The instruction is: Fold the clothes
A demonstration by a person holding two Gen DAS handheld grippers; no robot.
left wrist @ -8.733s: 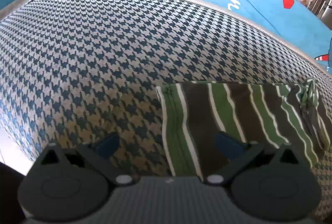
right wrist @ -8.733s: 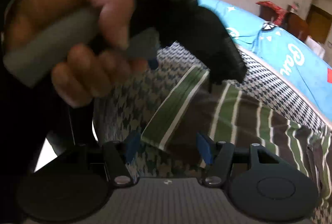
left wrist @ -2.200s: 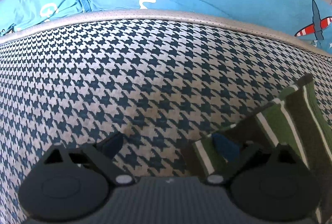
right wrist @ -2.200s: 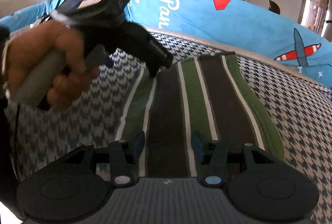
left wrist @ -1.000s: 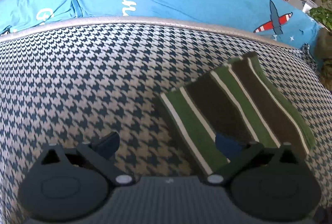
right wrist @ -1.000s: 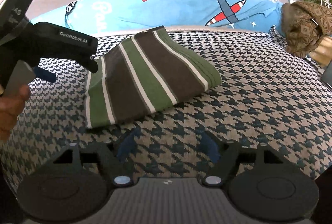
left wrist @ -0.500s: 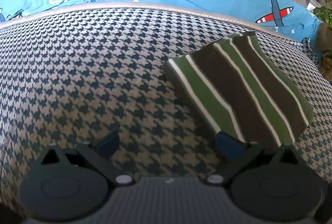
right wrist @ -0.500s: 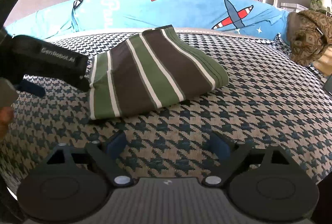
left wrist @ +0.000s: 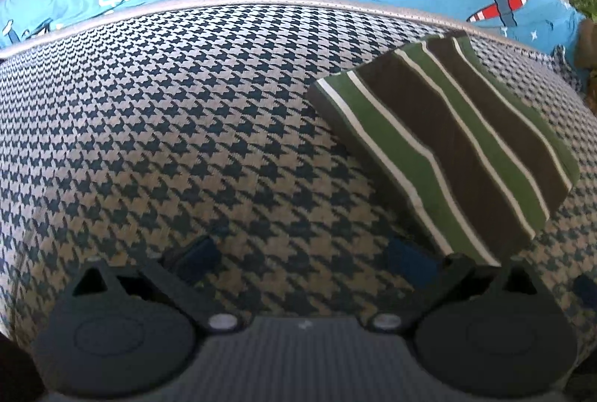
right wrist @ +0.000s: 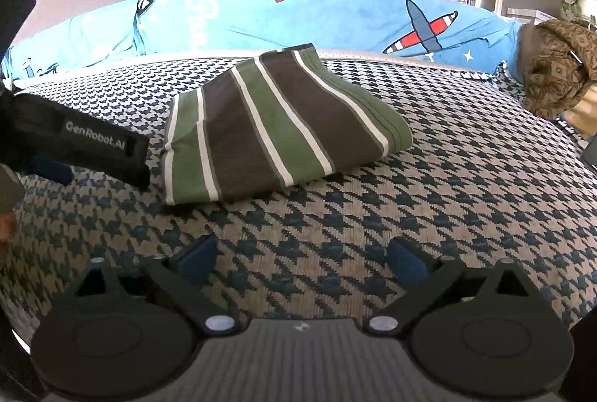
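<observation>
Both grippers, left point(left wrist: 304, 254) and right point(right wrist: 298, 258), hang spread and empty over the houndstooth cover point(right wrist: 466, 185). The shirt point(right wrist: 276, 126) lies folded at twelve o'clock of the right one, at two o'clock of the left. We judge folding finished; we lift clear, straight back, so no finger snags an edge.

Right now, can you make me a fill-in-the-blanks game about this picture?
1. The folded striped garment has green, brown and ____ stripes.
2. It lies on the ____-patterned cover.
3. Both the left tool and right tool are ____.
4. The blue sheet shows a red-striped ____.

Missing words: white; houndstooth; open; airplane
</observation>
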